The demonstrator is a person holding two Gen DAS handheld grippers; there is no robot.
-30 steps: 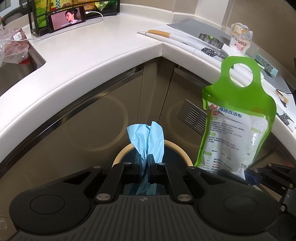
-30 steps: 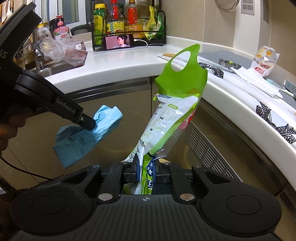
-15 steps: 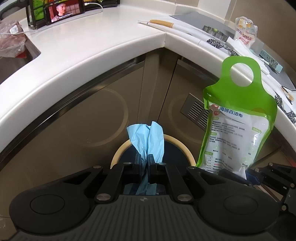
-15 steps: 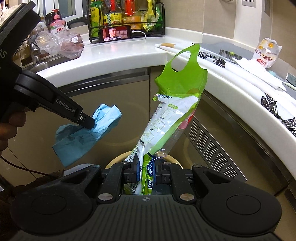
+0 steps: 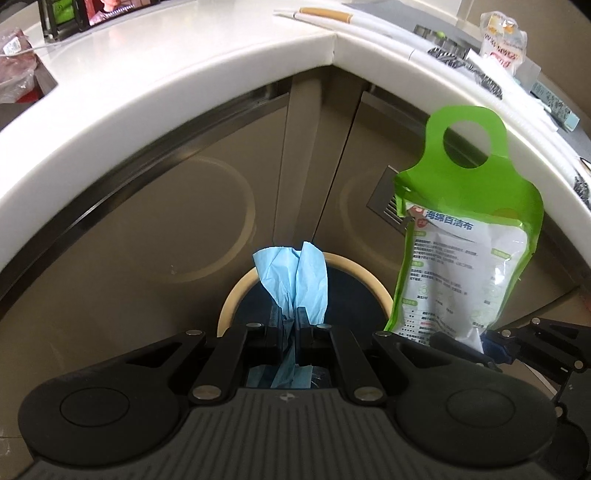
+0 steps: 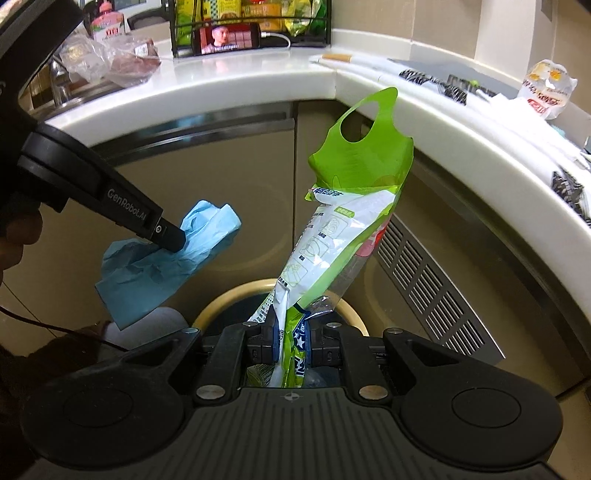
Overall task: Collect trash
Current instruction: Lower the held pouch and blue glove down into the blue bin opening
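Observation:
My left gripper [image 5: 290, 326] is shut on a crumpled blue tissue [image 5: 293, 280] and holds it over a round bin with a tan rim [image 5: 373, 282] on the floor. My right gripper [image 6: 291, 338] is shut on a green and white plastic package [image 6: 351, 229] and holds it upright over the same bin [image 6: 236, 295]. The package also shows at the right of the left wrist view [image 5: 465, 240]. The left gripper [image 6: 168, 236] with the tissue [image 6: 159, 258] shows at the left of the right wrist view.
A curved white countertop [image 5: 184, 74] runs above beige cabinet doors [image 5: 166, 229] with a vent grille [image 6: 428, 295]. On the counter are a phone playing video [image 6: 229, 37], a bottle rack [image 6: 251, 14], a clear bag by the sink [image 6: 110, 62] and a snack bag [image 6: 546, 88].
Both grippers have moved lower and closer to the cabinet corner, so the bin rim shows larger beneath them. Both still hold their items.

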